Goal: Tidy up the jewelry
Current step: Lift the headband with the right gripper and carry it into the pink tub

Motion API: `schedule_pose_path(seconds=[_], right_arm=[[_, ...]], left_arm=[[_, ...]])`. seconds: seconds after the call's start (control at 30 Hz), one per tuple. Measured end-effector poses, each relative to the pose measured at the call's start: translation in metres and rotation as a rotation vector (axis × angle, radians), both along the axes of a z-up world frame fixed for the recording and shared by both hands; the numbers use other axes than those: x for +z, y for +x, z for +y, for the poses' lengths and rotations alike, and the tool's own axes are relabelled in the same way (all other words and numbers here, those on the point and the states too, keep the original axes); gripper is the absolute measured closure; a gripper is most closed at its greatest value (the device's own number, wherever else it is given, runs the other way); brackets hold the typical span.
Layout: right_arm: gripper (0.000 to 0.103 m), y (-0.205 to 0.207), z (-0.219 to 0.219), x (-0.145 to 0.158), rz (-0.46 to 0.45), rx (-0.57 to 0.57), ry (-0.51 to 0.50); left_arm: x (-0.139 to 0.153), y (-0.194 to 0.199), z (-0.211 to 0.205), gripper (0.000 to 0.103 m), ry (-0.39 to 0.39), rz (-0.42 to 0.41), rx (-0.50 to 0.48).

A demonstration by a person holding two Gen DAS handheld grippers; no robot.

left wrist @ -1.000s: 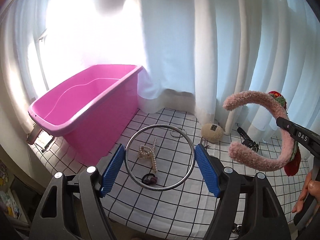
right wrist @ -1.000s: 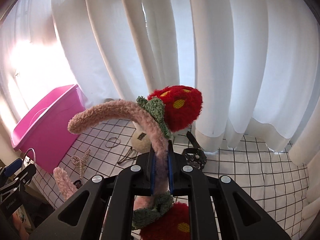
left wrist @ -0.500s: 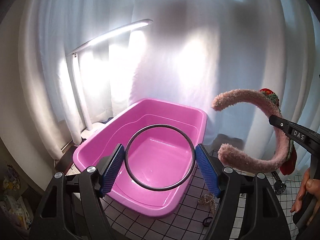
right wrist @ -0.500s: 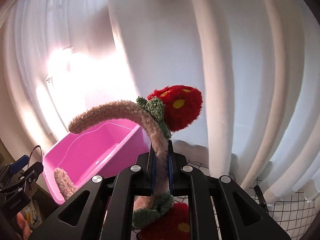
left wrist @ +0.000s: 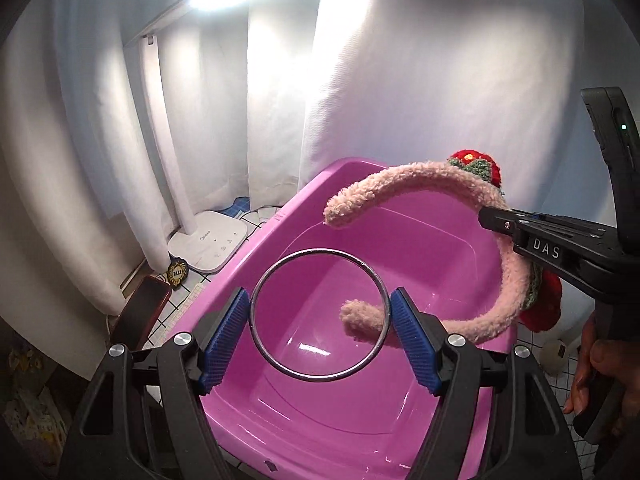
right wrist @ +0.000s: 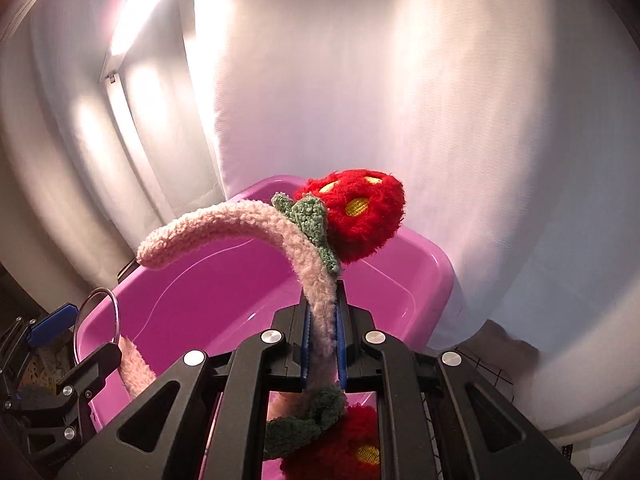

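Observation:
My left gripper [left wrist: 320, 316] is shut on a thin metal ring [left wrist: 320, 379], its blue pads pressing the ring's two sides. The ring hangs above the inside of the pink plastic bin [left wrist: 288, 216]. My right gripper [right wrist: 323, 344] is shut on a fuzzy pink headband [right wrist: 224, 224] decorated with red strawberries [right wrist: 356, 216]. The headband arches over the same bin [right wrist: 436, 264]. In the left wrist view the right gripper [left wrist: 496, 220] comes in from the right, and the headband [left wrist: 400, 178] has one end behind the ring. The left gripper [right wrist: 52, 320] and ring [right wrist: 114, 312] show at the right wrist view's left edge.
White curtains [left wrist: 400, 80] hang close behind the bin. A white desk lamp base [left wrist: 208, 240] stands left of it, with a dark red flat object [left wrist: 140, 312] nearer on the gridded cloth [left wrist: 188, 300]. A person's hand [left wrist: 600, 364] holds the right gripper's handle.
Both grippers have swung left, away from the gridded cloth with its loose jewelry, to above the pink bin. The ring and the headband stay gripped as before.

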State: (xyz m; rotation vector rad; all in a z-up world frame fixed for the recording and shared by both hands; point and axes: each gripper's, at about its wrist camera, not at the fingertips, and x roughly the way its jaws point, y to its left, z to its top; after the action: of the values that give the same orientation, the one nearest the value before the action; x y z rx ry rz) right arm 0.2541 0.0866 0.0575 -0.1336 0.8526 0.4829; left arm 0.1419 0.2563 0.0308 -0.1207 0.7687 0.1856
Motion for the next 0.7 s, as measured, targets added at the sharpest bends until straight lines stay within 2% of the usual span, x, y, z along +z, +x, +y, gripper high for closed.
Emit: schedule_pose_path(seconds=[0.4, 0.7], right_arm=[[0.093, 0.064, 0.043, -0.073, 0.257, 0.056, -0.201], [0.093, 0.083, 0.061, -0.109, 0.409, 0.083, -0.285]], left_arm=[[-0.047, 0.053, 0.021, 0.033, -0.046, 0.287, 0.005], [-0.070, 0.073, 0.028, 0.033, -0.104, 0.407, -0.003]])
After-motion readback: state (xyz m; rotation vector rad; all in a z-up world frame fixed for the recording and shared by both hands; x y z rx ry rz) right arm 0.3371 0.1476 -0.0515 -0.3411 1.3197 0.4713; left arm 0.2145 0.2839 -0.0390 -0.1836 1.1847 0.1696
